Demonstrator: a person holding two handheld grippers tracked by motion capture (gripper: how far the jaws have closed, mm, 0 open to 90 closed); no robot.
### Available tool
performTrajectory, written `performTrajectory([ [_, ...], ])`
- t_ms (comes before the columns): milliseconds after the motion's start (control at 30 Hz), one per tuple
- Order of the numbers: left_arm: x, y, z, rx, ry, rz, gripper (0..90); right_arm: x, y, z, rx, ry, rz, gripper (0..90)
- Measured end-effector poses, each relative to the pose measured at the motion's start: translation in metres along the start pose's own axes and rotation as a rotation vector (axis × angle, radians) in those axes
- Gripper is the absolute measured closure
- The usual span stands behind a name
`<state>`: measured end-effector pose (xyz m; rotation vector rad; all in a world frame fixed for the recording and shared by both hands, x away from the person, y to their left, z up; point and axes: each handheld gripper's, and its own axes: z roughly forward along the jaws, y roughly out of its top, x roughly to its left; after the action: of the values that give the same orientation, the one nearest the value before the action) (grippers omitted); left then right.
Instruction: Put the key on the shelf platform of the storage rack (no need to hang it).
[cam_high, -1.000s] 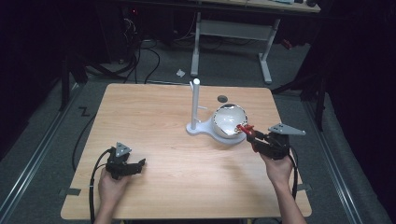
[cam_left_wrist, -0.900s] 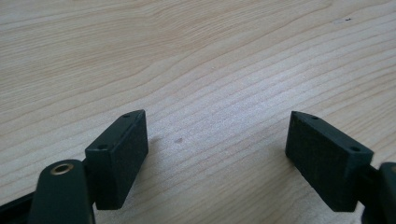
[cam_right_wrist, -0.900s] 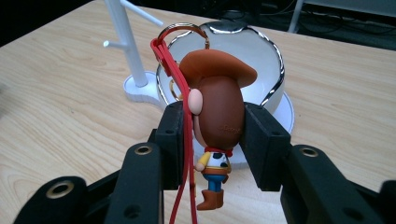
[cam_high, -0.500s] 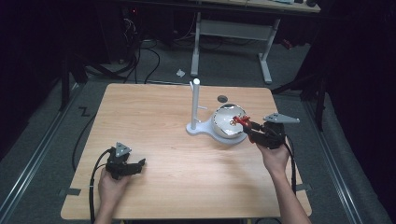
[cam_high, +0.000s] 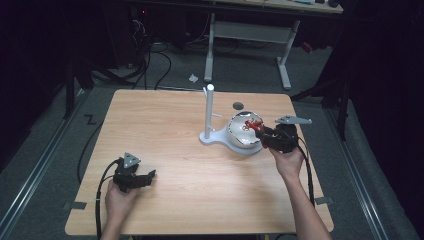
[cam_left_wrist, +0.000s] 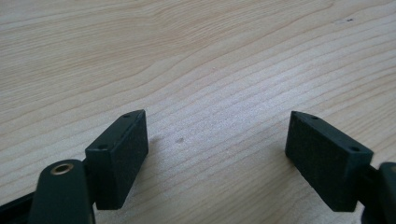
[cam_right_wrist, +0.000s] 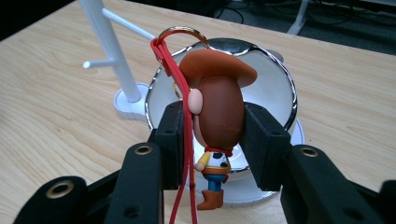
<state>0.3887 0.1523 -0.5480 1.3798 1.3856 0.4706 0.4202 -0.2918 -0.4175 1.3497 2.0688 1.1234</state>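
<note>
Your right gripper (cam_right_wrist: 212, 140) is clamped on the cowboy keychain figure (cam_right_wrist: 217, 116), jaws pinching both sides of its head, hat up and boots dangling. The red strap (cam_right_wrist: 180, 107) runs up its side to a metal ring (cam_right_wrist: 180, 32) above the hat. In the high view you're holding it right over the near rim of the shiny steel bowl (cam_high: 240, 131), and I'll use that bowl as the reference for everything else.

The white peg stand (cam_high: 209, 112) rises just left of the bowl, with its base (cam_right_wrist: 133, 102) touching or tucked under the bowl's edge; I can't tell which. Your left gripper (cam_left_wrist: 217, 154) is well off to the bowl's left and nearer to you, low over bare table (cam_left_wrist: 196, 60), jaws wide apart with nothing in them.

My guess is you're hanging the ring on one of the stand's pegs (cam_right_wrist: 100, 63). Stuff that could bite you:

- That head is round and smooth, so the figure could rotate or squirt out of the pads and drop into the bowl.
- The ring flops on a loose strap, so it'll swing and probably miss a thin peg.
- The stand looks light. Nudge it with the jaws and it could slide or tip, and your left gripper is too far away to steady it.
</note>
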Motion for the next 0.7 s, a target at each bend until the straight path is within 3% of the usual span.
performTrajectory([
  [333,0.0,0.0,0.0,0.0,0.0,0.0,21.4,0.002,0.007,0.02,0.028,-0.018,-0.021,61.8],
  [700,0.0,0.0,0.0,0.0,0.0,0.0,21.4,0.001,0.004,0.038,0.064,-0.011,-0.009,61.8],
])
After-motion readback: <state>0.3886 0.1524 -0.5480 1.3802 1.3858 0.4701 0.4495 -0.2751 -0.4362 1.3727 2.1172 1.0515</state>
